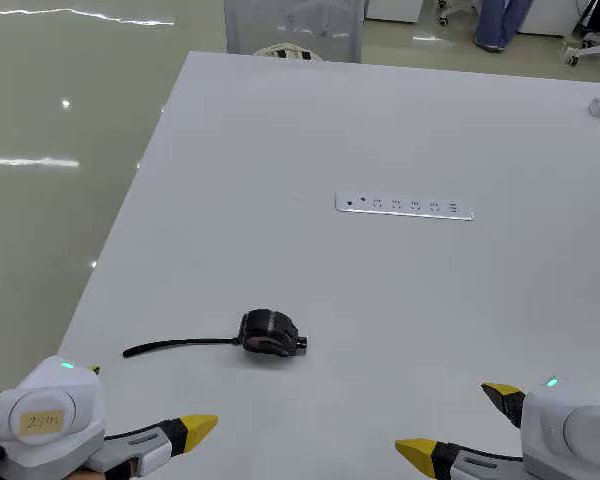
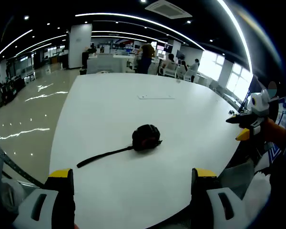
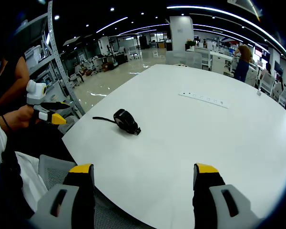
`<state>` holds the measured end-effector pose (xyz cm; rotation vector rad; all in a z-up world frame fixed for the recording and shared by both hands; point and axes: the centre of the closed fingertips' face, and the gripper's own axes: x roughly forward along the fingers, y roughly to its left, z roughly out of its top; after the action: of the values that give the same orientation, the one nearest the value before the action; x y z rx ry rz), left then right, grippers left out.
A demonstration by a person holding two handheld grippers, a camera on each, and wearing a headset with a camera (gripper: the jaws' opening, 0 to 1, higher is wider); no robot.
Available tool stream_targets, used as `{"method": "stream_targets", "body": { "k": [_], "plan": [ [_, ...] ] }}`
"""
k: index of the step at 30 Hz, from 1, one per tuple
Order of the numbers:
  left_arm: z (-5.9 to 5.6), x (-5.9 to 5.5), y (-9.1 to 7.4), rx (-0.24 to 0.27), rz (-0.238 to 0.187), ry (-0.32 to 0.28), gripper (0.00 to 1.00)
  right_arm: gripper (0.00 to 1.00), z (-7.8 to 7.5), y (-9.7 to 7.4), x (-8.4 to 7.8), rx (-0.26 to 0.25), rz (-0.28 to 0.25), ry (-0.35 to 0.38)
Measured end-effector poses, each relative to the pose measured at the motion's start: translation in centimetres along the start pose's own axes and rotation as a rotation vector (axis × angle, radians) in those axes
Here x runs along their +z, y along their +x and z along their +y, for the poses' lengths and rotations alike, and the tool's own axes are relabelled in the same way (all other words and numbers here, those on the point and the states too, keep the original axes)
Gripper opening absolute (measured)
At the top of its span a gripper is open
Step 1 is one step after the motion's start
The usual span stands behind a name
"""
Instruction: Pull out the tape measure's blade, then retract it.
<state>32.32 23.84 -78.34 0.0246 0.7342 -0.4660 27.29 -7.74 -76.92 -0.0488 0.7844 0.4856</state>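
Note:
A black tape measure [image 1: 270,335] lies on the white table [image 1: 380,290], its black strap [image 1: 175,346] trailing to the left. No blade shows outside the case. My left gripper [image 1: 145,400] hovers open at the near left edge, short of the tape measure [image 2: 146,137]. My right gripper [image 1: 458,422] is open at the near right, nothing between its yellow tips. In the right gripper view the tape measure [image 3: 126,120] sits ahead and to the left of the open right gripper [image 3: 144,168]. The left gripper [image 2: 133,174] frames bare table in its own view.
A white power strip [image 1: 404,206] lies flat further back on the table. A small grey object [image 1: 599,107] rests at the far right. A chair [image 1: 295,25] stands at the far edge. The table's left edge [image 1: 120,220] drops to shiny floor.

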Motion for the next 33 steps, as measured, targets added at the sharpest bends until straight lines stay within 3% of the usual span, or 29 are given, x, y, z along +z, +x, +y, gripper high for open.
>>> {"method": "stream_targets", "body": {
  "k": [25,33],
  "plan": [
    [0.13,-0.16,0.01,-0.003,0.009,0.013,1.0,0.88,-0.13,0.4,-0.19,0.014,0.008,-0.005],
    [-0.53,-0.27,0.39,-0.021,0.018,0.03,1.0,0.87,-0.34,0.84,-0.22,0.023,0.013,-0.022]
  ]
}}
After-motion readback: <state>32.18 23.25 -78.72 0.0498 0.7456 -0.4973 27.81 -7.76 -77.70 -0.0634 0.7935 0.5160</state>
